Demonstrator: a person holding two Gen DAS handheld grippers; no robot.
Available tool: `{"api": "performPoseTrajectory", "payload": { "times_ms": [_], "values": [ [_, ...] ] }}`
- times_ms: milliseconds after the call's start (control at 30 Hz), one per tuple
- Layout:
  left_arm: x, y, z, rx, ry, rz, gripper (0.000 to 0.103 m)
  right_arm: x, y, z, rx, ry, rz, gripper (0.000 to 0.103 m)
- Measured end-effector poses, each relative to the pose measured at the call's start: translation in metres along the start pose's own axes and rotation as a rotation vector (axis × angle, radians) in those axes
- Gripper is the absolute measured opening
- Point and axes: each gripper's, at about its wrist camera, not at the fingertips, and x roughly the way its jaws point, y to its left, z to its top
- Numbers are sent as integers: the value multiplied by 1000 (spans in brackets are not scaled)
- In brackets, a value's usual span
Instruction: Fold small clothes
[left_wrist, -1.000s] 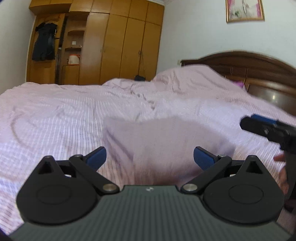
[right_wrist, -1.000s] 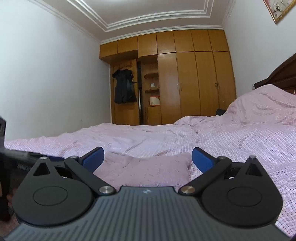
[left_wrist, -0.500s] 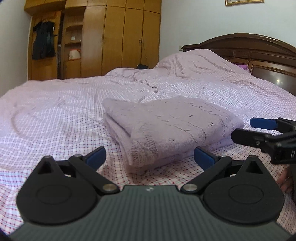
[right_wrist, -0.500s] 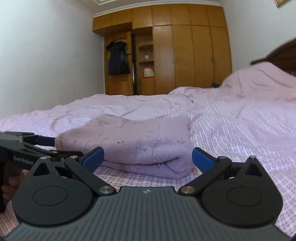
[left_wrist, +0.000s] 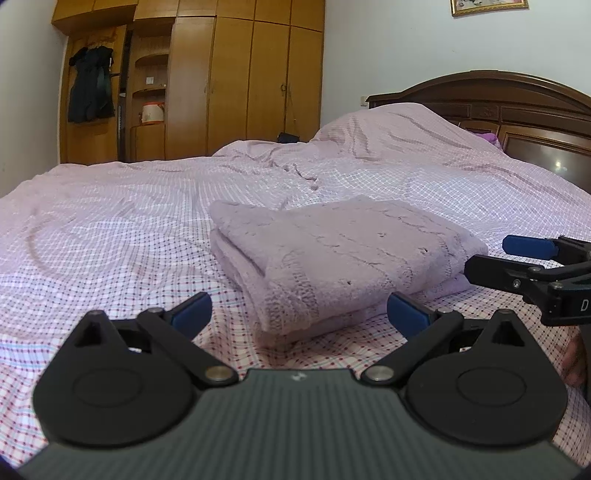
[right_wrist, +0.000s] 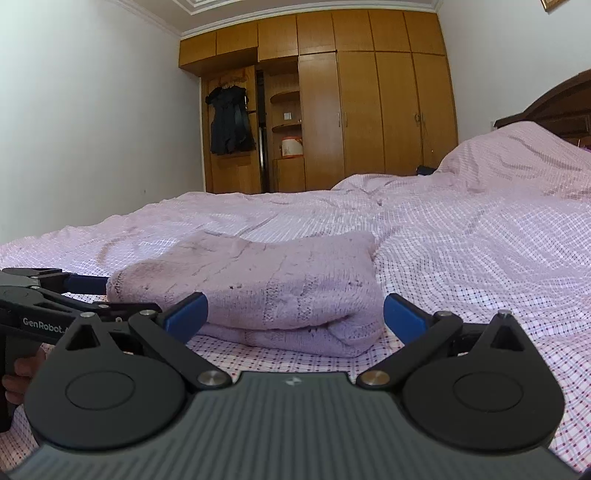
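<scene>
A lilac knitted garment (left_wrist: 343, 254) lies folded in a thick rectangle on the checked bedsheet (left_wrist: 110, 236). It also shows in the right wrist view (right_wrist: 258, 284). My left gripper (left_wrist: 299, 314) is open and empty, just short of the garment's near corner. My right gripper (right_wrist: 293, 314) is open and empty, close in front of the garment's folded edge. The right gripper also shows at the right edge of the left wrist view (left_wrist: 524, 266), beside the garment. The left gripper also shows at the left edge of the right wrist view (right_wrist: 55, 291).
The bed's dark wooden headboard (left_wrist: 517, 99) is at the right. A covered pillow mound (left_wrist: 399, 133) lies before it. A wooden wardrobe (left_wrist: 229, 81) with a dark hanging garment (left_wrist: 90, 88) stands beyond the bed.
Both grippers have drawn back from the folded garment and lowered their view. The garment now lies still on the bed, and the blur is gone.
</scene>
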Motion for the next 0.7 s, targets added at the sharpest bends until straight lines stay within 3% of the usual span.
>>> {"api": "performPoseTrajectory", "payload": {
  "times_ms": [700],
  "values": [
    [2, 0, -1, -3, 9, -4, 103, 0, 5, 0, -40, -4, -3, 103]
  ]
}}
